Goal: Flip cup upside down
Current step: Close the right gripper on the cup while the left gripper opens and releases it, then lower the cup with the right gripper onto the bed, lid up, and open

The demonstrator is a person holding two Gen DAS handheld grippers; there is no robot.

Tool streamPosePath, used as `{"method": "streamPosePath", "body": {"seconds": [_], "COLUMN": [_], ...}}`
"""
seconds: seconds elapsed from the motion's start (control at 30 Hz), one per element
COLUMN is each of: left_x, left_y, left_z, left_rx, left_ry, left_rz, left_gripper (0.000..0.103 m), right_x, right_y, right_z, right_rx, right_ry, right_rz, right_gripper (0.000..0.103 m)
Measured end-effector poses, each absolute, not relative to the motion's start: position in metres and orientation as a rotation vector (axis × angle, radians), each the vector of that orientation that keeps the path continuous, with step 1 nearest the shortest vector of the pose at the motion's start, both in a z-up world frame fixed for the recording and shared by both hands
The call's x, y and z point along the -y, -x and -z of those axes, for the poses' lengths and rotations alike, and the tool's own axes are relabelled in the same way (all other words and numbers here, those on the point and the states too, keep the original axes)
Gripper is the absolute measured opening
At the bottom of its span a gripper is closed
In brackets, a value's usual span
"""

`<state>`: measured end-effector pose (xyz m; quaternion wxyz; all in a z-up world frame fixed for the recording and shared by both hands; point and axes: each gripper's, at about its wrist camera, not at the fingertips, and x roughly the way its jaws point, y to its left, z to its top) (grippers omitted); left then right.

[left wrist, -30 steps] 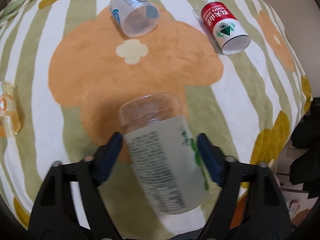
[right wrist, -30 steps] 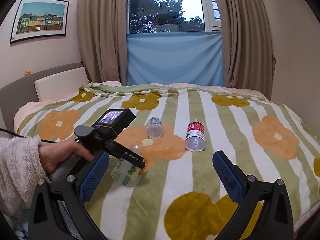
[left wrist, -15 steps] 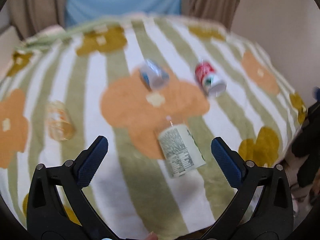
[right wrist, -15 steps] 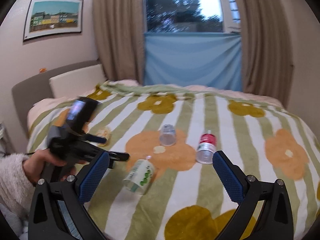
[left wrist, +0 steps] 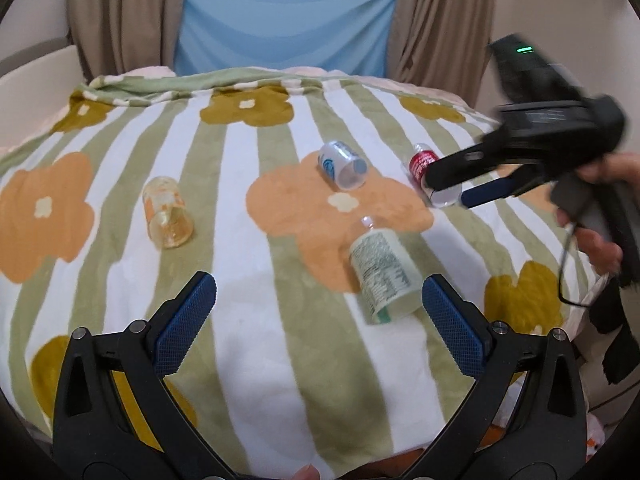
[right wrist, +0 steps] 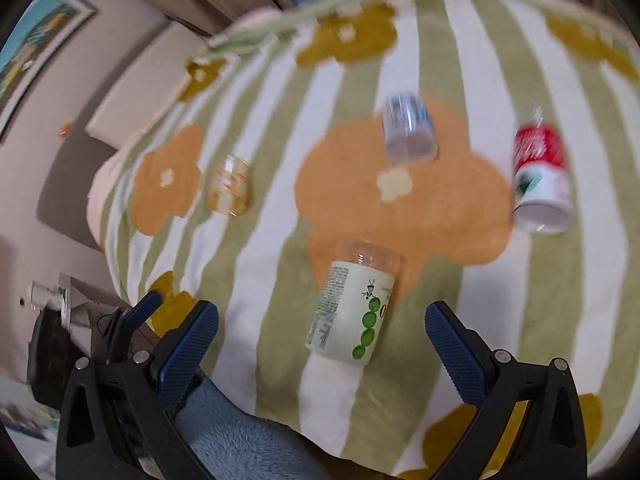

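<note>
Several cut-bottle cups lie on their sides on a striped flower blanket [left wrist: 280, 360]. The green-label cup [left wrist: 382, 276] [right wrist: 352, 312] lies nearest. A blue-label clear cup [left wrist: 342, 164] [right wrist: 408, 132], a red-label cup [left wrist: 426, 170] [right wrist: 542, 176] and a yellow cup [left wrist: 166, 212] [right wrist: 230, 186] lie farther off. My left gripper [left wrist: 318, 320] is open and empty, pulled back from the green cup. My right gripper [right wrist: 320, 340] is open, low over the green cup, its fingers apart from it on either side. It also shows in the left wrist view [left wrist: 460, 184] near the red cup.
The bed's right edge [left wrist: 580, 300] drops to dark items on the floor. A headboard [right wrist: 132, 92] and wall stand at the left, curtains [left wrist: 280, 16] at the back. A blue fleece sleeve [right wrist: 240, 440] is under my right gripper.
My left gripper let go of the green cup and drew back and up. My right gripper swung forward and down over the cups toward the green one.
</note>
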<state>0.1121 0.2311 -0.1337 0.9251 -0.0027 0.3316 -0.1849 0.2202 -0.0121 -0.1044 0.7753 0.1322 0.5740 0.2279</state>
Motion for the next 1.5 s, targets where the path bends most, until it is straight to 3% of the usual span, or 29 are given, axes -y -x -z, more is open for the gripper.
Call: {"method": "streamPosePath", "body": {"seconds": [0.17, 0.57, 0.7, 0.8, 0.9, 1.1, 1.27, 1.5], "left_x": [-0.239, -0.248, -0.251, -0.253, -0.255, -0.255, -0.253, -0.259], "left_y": [-0.110, -0.117, -0.120, -0.120, -0.117, -0.112, -0.108, -0.109], "left_z": [0.143, 0.158, 0.160, 0.162, 0.162, 0.161, 0.160, 0.160], "left_rx": [-0.681, -0.722, -0.730, -0.735, -0.726, -0.698, -0.683, -0.680], "left_ry": [0.036, 0.096, 0.116, 0.127, 0.135, 0.144, 0.119, 0.154], "left_rz": [0.410, 0.430, 0.429, 0.425, 0.425, 0.443, 0.441, 0.443], "left_gripper": [0.103, 0.103, 0.103, 0.103, 0.103, 0.103, 0.103, 0.103], "right_x": [-0.005, -0.013, -0.014, -0.016, -0.014, -0.022, -0.036, -0.030], "right_y": [-0.255, -0.288, -0.290, -0.287, -0.281, -0.239, -0.193, -0.175], "right_z": [0.155, 0.208, 0.212, 0.208, 0.186, 0.133, 0.139, 0.157], "right_rx": [-1.424, -1.605, -1.627, -1.618, -1.530, -1.087, -0.854, -0.690], "right_ry": [-0.309, -0.273, -0.313, -0.305, -0.293, -0.221, -0.069, 0.033], "right_rz": [-0.445, -0.378, -0.406, -0.421, -0.446, -0.490, -0.380, -0.326], "right_gripper": [0.103, 0.075, 0.061, 0.060, 0.060, 0.059, 0.059, 0.059]}}
